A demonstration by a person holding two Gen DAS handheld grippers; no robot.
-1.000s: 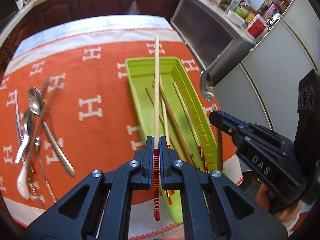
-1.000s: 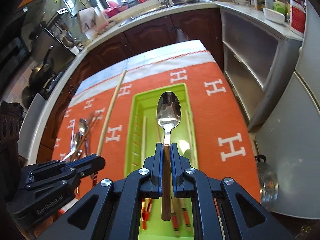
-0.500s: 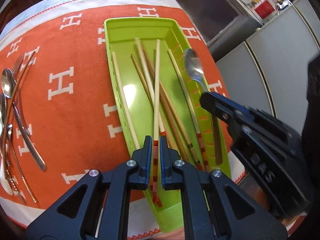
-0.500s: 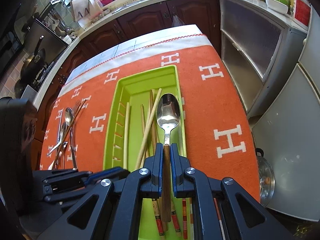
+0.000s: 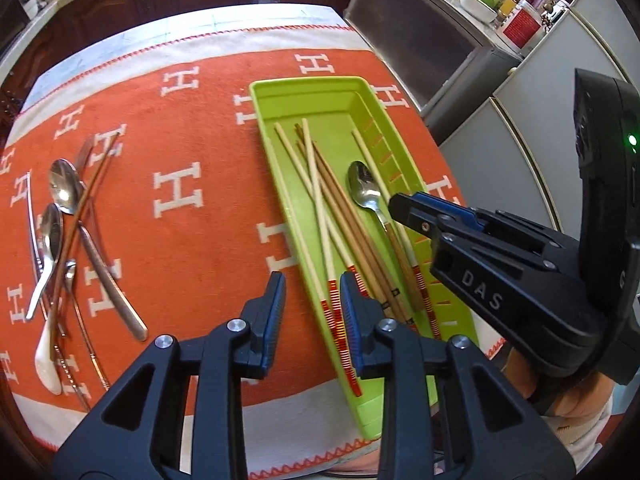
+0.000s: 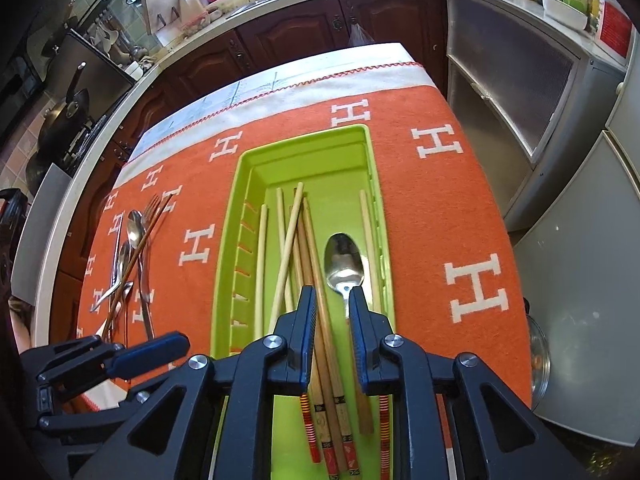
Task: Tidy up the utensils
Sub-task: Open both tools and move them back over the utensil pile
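Left wrist view: one green tray (image 5: 320, 92); inside it seven chopsticks (image 5: 316, 196) and one spoon (image 5: 366, 190). Left gripper (image 5: 312, 312) released, empty, over the tray's near-left rim.

Right wrist view: right gripper (image 6: 332, 332) released, empty, just above the spoon (image 6: 344, 260) handle in the tray (image 6: 240, 216).

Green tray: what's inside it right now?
The tray holds a spoon near its right wall and a loose bundle of chopsticks, pale and brown, some crossing. The right gripper hides the spoon's neck and parts of the chopsticks.
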